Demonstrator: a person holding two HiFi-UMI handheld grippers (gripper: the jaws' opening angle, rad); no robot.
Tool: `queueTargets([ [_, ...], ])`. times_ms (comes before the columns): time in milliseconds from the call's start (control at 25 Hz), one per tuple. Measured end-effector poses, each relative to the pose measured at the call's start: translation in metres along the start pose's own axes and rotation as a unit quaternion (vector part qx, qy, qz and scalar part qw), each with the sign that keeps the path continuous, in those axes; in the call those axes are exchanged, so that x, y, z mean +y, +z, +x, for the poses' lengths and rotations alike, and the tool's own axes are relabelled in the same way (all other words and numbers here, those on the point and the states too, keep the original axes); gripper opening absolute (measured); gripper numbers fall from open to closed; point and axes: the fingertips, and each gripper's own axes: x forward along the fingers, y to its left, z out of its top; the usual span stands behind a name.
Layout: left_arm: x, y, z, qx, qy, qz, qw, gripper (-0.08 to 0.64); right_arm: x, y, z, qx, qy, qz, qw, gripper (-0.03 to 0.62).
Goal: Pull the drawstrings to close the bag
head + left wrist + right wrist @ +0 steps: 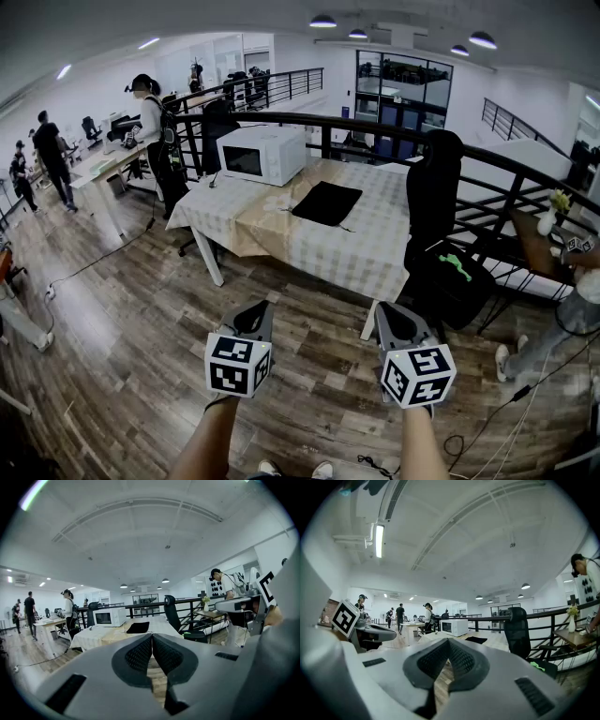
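A: Left gripper (255,317)?
B: Jaws pressed together, nothing between them; held over the floor, short of the table (375,246).
A: Bag (326,202)?
B: Flat on the table, right of the microwave (262,155).
A: Right gripper (395,319)?
B: Likewise closed, empty.

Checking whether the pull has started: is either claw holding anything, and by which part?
Nothing. The left claw and right claw are shut and empty; the black bag lies on the table.

Head view looks down; both gripper views face the same distant table (394,220).
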Motion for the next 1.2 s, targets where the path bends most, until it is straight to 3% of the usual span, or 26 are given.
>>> queueTargets([
  [680, -0.033, 0.008, 0.046, 0.000, -0.003, -0.017, 0.9998, 0.029, -0.038, -0.005, 0.014, -0.009, 0.011, 0.003, 1.000, 0.023],
  [880, -0.027, 0.010, 0.069, 0.001, 0.001, -0.014, 0.9999, 0.041, -0.045, -0.007, 0.035, -0.005, 0.017, 0.001, 1.000, 0.023],
  [1040, -0.011, 0.011, 0.090, 0.003, 0.000, -0.017, 0.9999, 0.092, -0.047, -0.006, 0.062, -0.005, 0.017, 0.003, 1.000, 0.023],
  [1200, 0.013, 0.009, 0.117, 0.005, -0.003, -0.027, 0.9996, 0.115, -0.054, -0.006, 0.094, 0.000, -0.004, -0.004, 1.000, 0.025],
])
